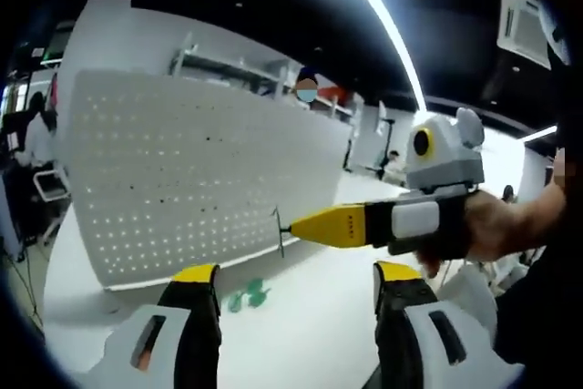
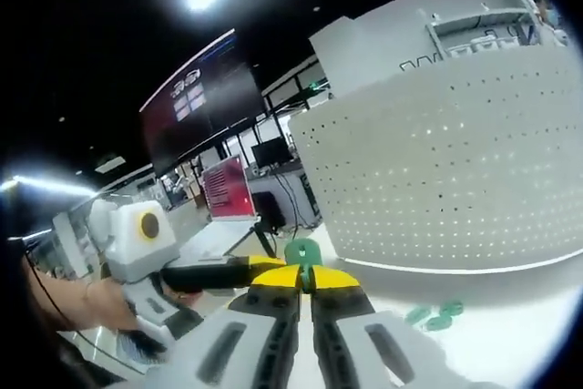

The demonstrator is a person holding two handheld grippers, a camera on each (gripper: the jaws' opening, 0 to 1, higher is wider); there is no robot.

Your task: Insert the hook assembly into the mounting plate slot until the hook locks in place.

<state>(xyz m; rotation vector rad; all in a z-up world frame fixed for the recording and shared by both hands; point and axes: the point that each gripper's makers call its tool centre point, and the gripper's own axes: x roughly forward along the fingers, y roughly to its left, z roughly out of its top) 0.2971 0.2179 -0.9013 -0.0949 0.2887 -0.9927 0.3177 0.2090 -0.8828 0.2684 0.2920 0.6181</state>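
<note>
item: pegboard, white, perforated, standing upright on the white table. we see it across the left gripper view, and at upper right of the right gripper view.

item: right gripper. in the right gripper view we find its yellow-tipped jaws closed together on a green hook piece, which sticks up just past the tips. in the left gripper view this same gripper enters from the right, held in a person's hand; a thin dark metal hook sits at its yellow tip, right at the lower edge of the pegboard. we cannot tell whether it touches the board.

item: left gripper. we note its jaws spread wide, nothing between them. the hook lies above and between the two tips, apart from both.

item: spare green hooks, lying loose on the table just in front of the pegboard's foot, close beside the left jaw tip.
</note>
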